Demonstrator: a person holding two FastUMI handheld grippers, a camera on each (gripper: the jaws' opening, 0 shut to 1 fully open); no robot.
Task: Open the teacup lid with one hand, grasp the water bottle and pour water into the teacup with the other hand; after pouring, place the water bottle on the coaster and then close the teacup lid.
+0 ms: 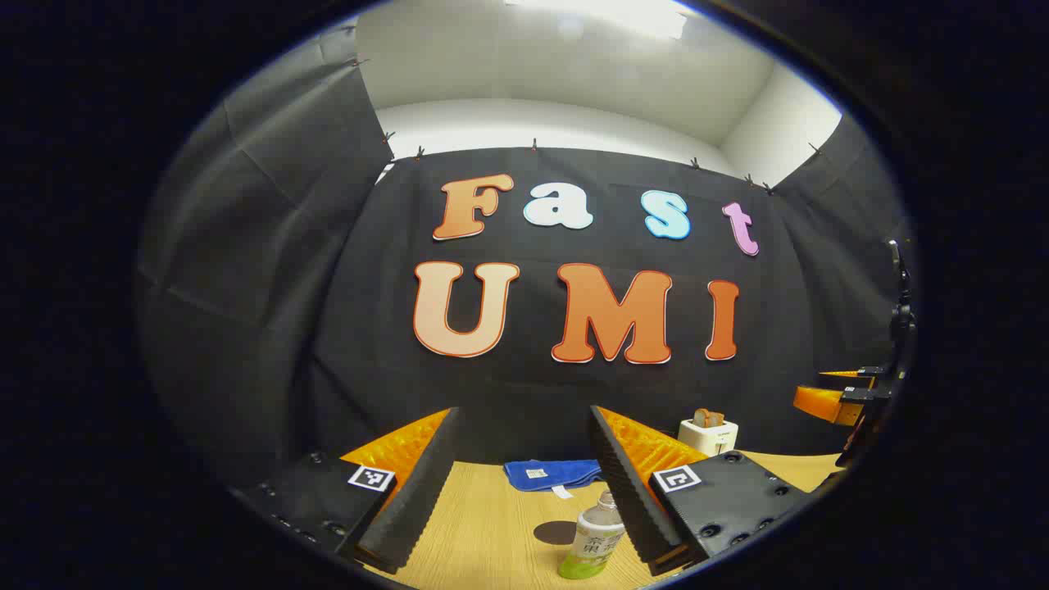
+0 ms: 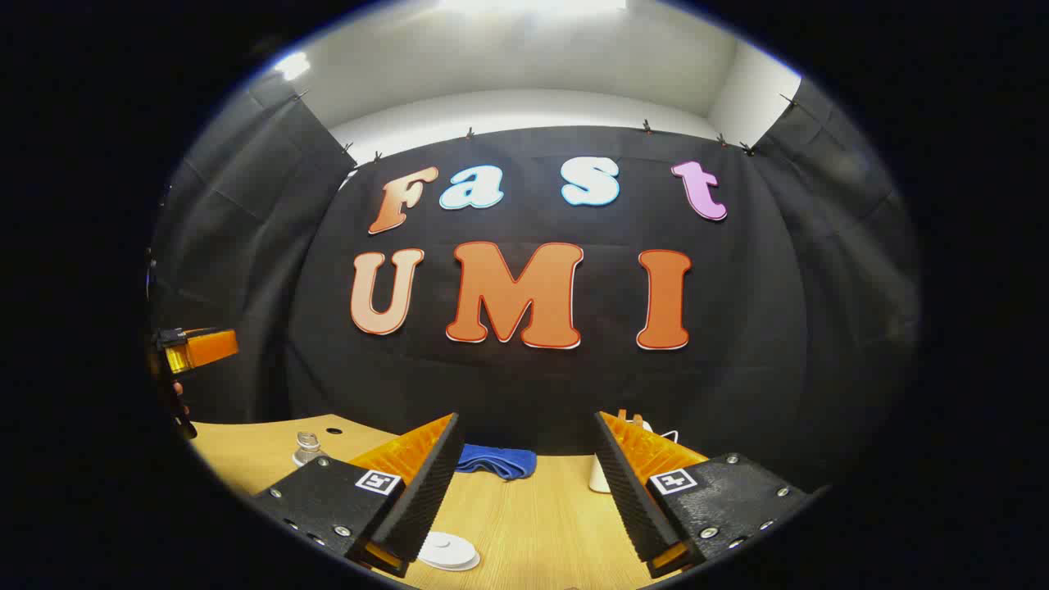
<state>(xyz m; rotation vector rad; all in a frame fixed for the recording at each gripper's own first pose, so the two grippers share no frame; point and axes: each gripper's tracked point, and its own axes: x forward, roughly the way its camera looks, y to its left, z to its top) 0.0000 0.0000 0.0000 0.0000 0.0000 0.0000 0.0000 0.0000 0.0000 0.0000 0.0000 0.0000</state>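
In the left gripper view, the left gripper point(image 1: 524, 492) hangs above the table point(image 1: 492, 533) with its fingers spread wide, nothing between them. Low in the frame stands the water bottle point(image 1: 592, 541), its right side cut by the right finger, the base near the frame's edge. Just left of it lies a dark round coaster point(image 1: 556, 532). Farther back sits a blue cloth point(image 1: 551, 473), then a toaster point(image 1: 708, 433) at the right.

In the right gripper view, the right gripper point(image 2: 529, 492) is likewise open and empty. A white lid point(image 2: 447, 551) peeks out at the bottom, partly hidden by the left finger. At the left, a small glass thing point(image 2: 307, 447) is hard to make out.
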